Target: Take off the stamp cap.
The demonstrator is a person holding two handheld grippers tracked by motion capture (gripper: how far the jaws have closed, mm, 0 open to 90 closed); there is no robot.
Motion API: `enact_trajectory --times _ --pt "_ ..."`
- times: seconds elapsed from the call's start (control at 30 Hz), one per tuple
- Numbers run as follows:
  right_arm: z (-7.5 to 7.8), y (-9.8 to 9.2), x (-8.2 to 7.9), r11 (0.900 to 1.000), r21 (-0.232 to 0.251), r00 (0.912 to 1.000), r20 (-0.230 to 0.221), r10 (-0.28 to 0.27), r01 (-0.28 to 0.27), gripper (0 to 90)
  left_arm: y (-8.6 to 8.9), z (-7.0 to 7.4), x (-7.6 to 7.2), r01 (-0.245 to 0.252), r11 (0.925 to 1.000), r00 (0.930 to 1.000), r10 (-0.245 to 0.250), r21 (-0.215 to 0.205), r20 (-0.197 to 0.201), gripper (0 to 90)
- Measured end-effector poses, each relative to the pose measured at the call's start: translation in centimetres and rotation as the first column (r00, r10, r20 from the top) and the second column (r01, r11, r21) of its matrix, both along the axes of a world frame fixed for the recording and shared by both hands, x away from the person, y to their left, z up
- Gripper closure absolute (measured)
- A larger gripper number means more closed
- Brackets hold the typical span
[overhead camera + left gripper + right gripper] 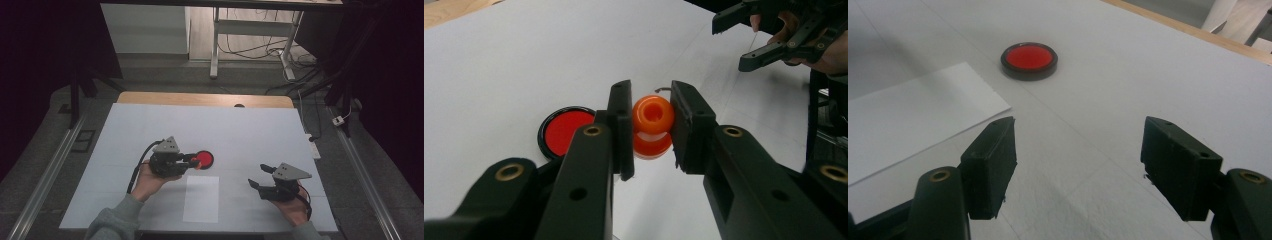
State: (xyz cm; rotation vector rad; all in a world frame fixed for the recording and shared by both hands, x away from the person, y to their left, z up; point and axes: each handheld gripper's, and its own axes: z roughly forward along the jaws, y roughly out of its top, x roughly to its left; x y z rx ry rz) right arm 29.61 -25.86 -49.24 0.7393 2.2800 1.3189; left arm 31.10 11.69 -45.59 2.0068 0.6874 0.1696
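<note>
The left gripper (651, 125) pinches an orange knob (652, 116) just beside the red disc (568, 131); the right gripper (1078, 167), farther from the disc, has jaws spread.

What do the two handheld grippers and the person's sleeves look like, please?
Both the left gripper and the right gripper are black, each topped by a grey three-cornered plate and trailing a black cable. Their jaws are blocky black bars with brass-coloured rivets. The person wears grey-green sleeves.
</note>
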Motion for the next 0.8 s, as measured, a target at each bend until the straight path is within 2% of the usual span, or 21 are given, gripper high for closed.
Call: enact_trajectory --times 0.37,0.63,0.8 --pt "0.4 1.7 0.0 1.0 -0.002 0.9996 -0.006 0.028 -0.028 30.5 -0.1 0.0 0.1 0.002 1.0 1.0 -0.002 -0.002 0.001 72.4" --pt "1.2 3.1 0.0 0.999 0.025 0.999 -0.009 0.045 -0.045 30.7 -0.1 0.1 0.2 0.006 0.9999 1.0 -0.006 -0.01 0.001 72.4" --pt "1.4 4.5 0.1 0.997 0.008 0.9973 -0.012 0.072 -0.072 30.8 -0.3 0.0 0.3 0.012 0.9999 0.9999 -0.012 -0.005 0.0 72.4"
